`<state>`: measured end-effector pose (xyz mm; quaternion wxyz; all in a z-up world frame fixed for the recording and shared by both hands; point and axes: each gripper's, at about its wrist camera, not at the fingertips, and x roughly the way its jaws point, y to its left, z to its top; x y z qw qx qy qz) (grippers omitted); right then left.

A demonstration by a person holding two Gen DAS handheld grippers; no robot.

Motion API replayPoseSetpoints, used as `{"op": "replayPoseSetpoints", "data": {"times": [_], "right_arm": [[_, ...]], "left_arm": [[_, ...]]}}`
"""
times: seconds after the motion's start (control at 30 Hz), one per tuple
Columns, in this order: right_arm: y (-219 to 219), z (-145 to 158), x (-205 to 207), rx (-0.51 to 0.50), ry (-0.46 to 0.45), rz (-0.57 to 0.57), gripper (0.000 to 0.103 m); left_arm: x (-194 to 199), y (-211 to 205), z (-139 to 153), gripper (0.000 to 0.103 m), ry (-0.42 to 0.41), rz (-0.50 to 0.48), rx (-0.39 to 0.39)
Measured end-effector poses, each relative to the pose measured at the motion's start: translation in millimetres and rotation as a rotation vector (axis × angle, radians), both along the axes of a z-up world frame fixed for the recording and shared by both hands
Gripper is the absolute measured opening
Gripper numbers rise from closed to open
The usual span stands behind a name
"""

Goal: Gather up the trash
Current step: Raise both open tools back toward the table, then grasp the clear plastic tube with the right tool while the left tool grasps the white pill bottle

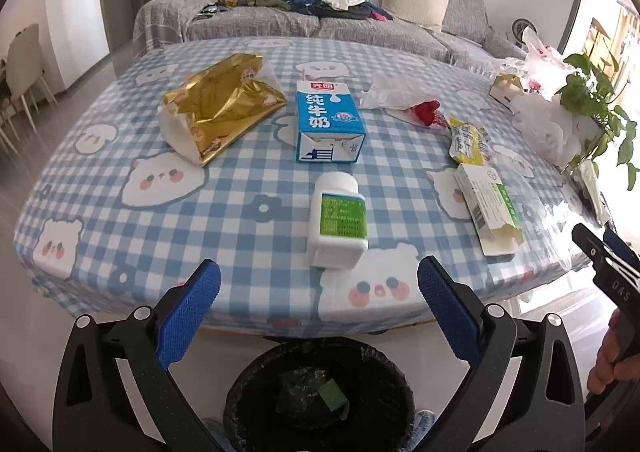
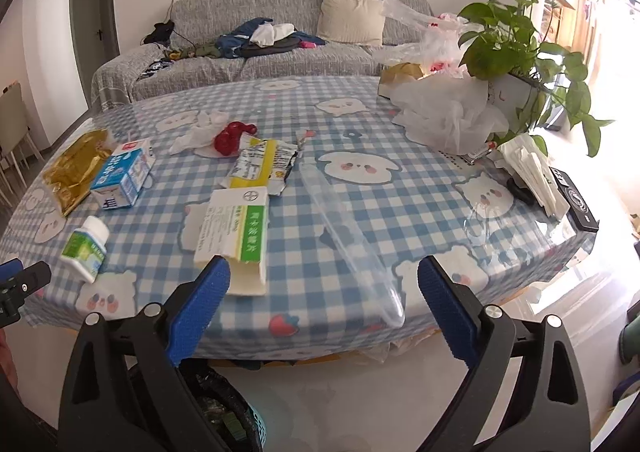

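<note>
Both grippers hover over the near edge of the surface (image 1: 248,188), fingers spread wide and empty. The left gripper (image 1: 319,306) faces the white pill bottle (image 1: 338,222); the right gripper (image 2: 323,302) faces the opened medicine box (image 2: 234,230). The lined trash bin (image 1: 318,398) stands on the floor directly below the edge, with a few scraps already inside.

Step in hand, as judged: approach for the next pickup. The bottle lies on its side with its base toward the fingers; a grasp across its flat, labelled sides should keep the smooth plastic from rolling or slipping. The box is thin card with a torn open flap, so it is better closed on across the firm body than at the flap.

Remaining trash: a crinkled gold foil bag (image 1: 218,106), a blue milk carton (image 1: 330,124), crumpled tissue (image 1: 394,92), red wrapper (image 1: 428,112) and a yellow snack packet (image 1: 468,140). Foil and tissue are soft and collapse; the carton is rigid and square-edged. A glossy clear film covers the checked cloth.
</note>
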<state>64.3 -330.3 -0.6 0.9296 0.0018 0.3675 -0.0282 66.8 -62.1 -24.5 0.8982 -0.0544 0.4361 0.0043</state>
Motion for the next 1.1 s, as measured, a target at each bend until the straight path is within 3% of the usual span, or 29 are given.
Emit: {"op": "replayPoseSetpoints", "data": {"times": [0.73,1.1], "right_arm": [[-23,-39,96,0.032,0.149,-0.005,0.064],[-25,-52,115,0.054,0.204,-0.009,0.042]], "left_arm": [[69,-13,-28,0.097,0.089,-0.043,0.026],[82,-15,-43,0.095,0.121,-0.033,0.025]]}}
